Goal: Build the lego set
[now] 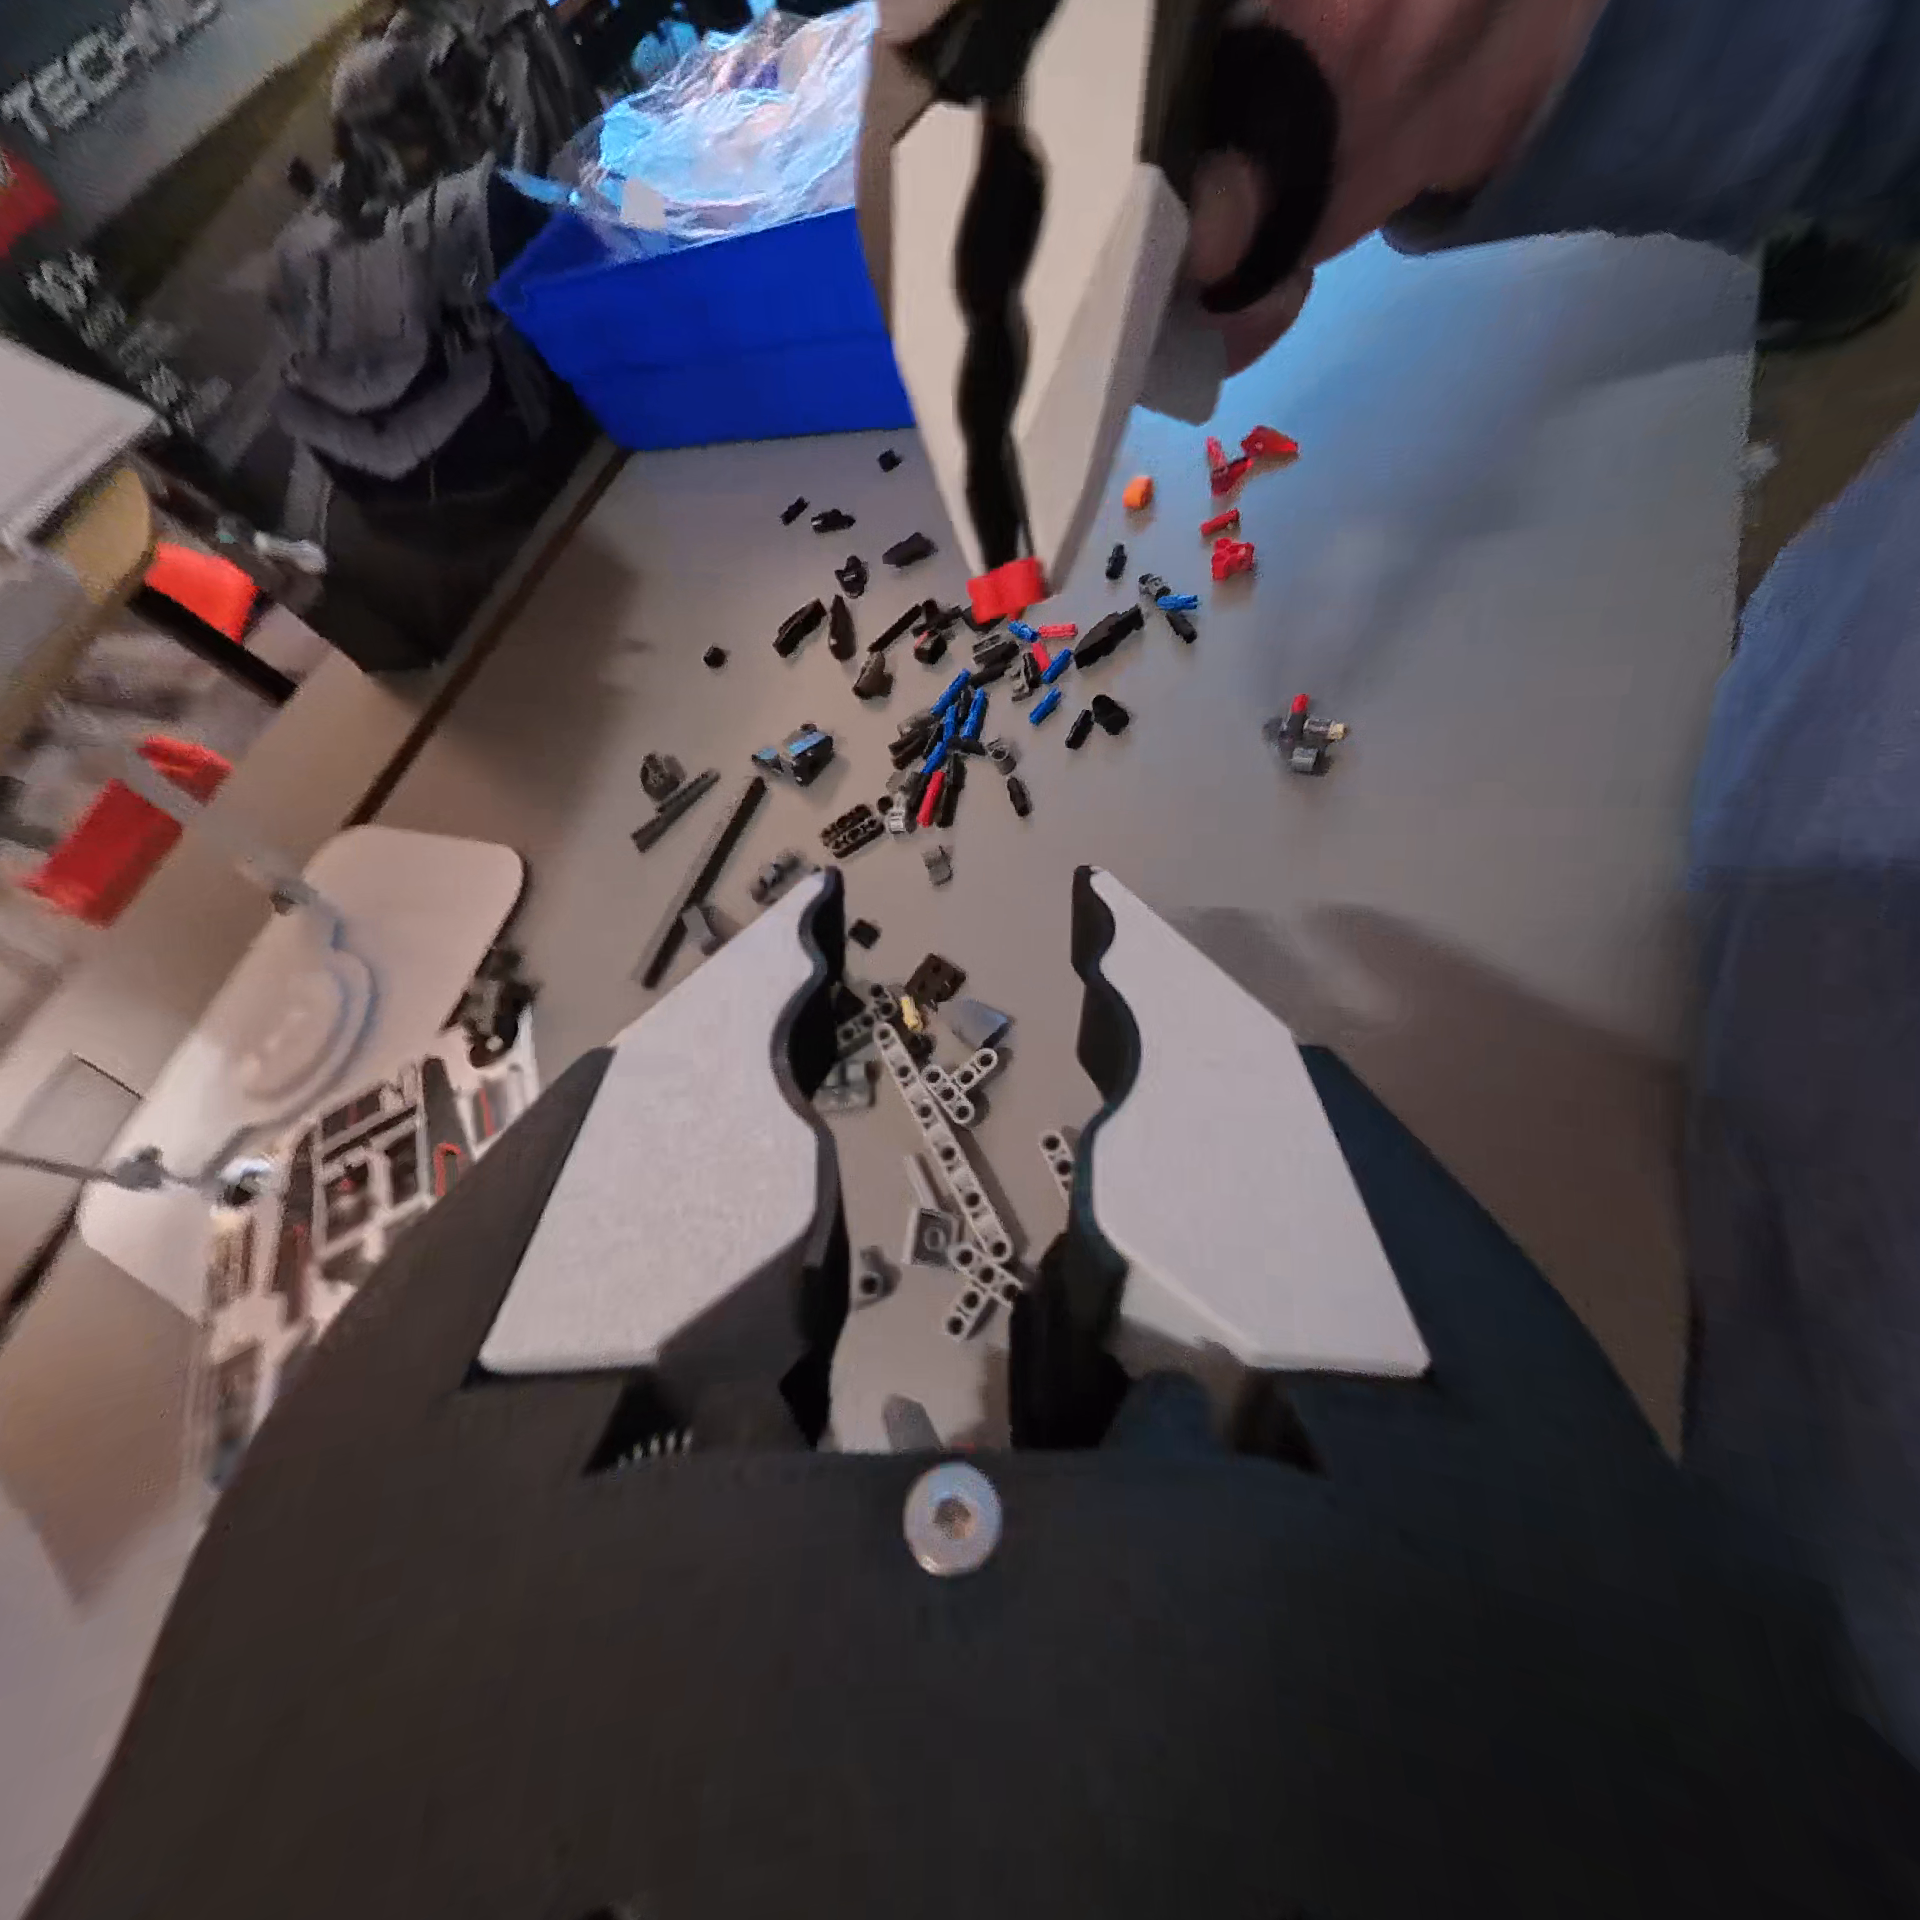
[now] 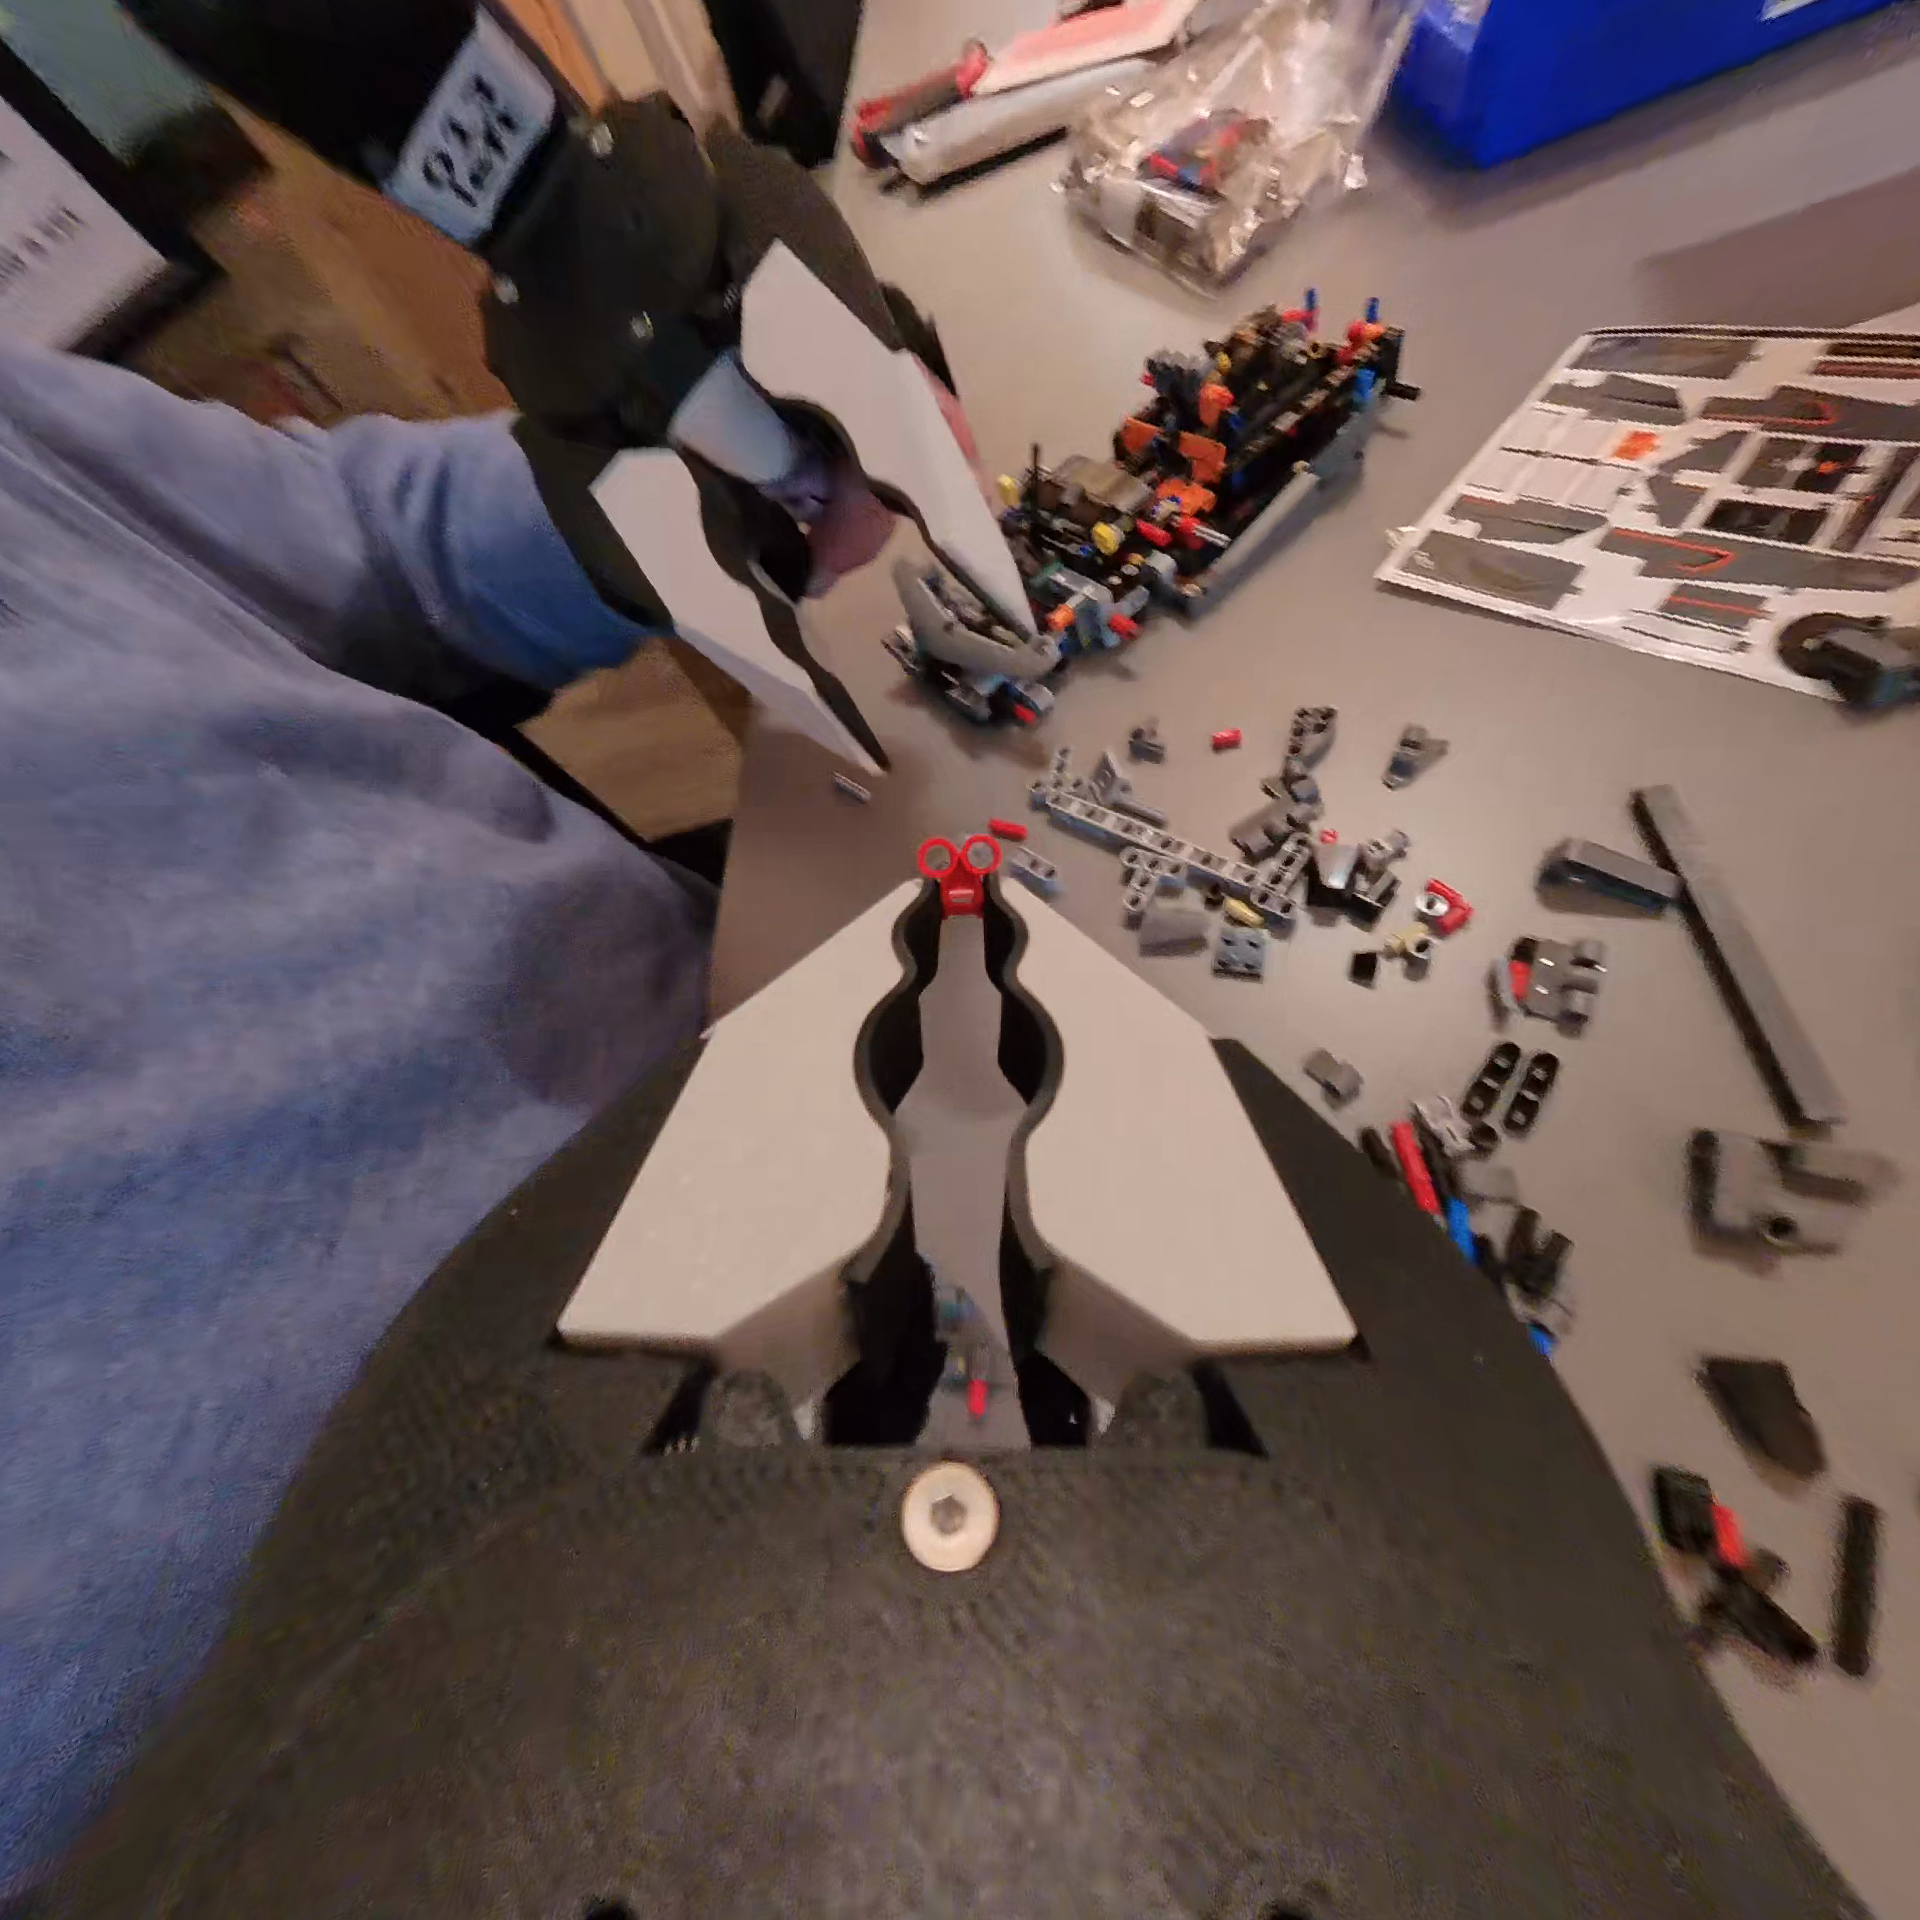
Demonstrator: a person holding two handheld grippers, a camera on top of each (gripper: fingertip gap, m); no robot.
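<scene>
Red connector: one, pinched in right hand-held gripper.

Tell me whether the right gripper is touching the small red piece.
Touching. In the right wrist view, the right gripper has its fingertips closed on the small red piece, pinching its lower end.

two grippers, one blue bin, one sticker sheet, one half-built model, loose pieces too many to count.
</scene>
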